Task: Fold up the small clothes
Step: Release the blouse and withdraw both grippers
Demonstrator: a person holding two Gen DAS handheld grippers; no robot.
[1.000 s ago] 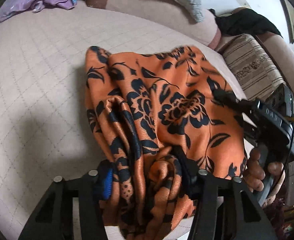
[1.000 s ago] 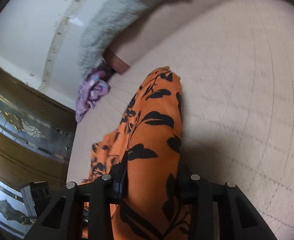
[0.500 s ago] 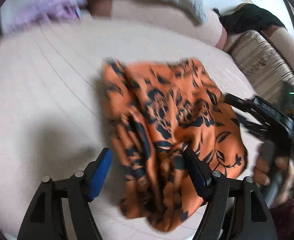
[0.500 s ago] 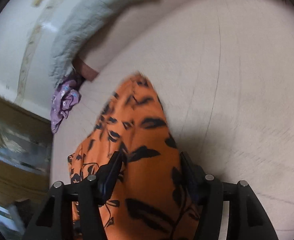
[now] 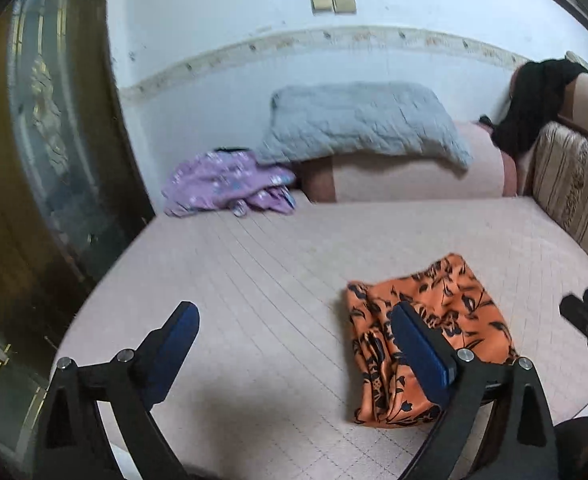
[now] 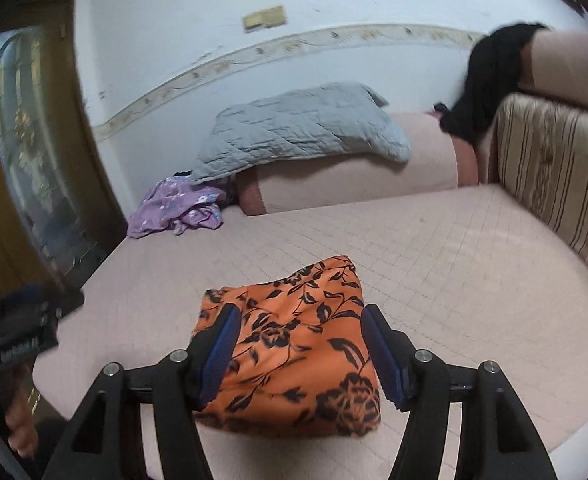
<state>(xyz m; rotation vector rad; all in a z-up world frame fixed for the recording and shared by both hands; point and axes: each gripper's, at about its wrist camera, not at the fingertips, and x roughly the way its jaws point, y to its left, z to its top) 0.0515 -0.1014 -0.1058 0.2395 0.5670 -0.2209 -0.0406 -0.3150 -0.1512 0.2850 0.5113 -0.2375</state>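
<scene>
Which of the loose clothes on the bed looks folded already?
The orange floral garment, lying as a flat packet near both tools. The purple garment sits crumpled by the pillow.

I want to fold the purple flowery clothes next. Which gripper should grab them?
Probably left. The left gripper is open and nearer the crumpled purple flowery garment; the right gripper hovers over the folded orange floral cloth.

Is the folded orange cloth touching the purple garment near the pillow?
Apart. The right wrist view shows a wide stretch of bare mattress between the orange cloth and the purple garment.
</scene>
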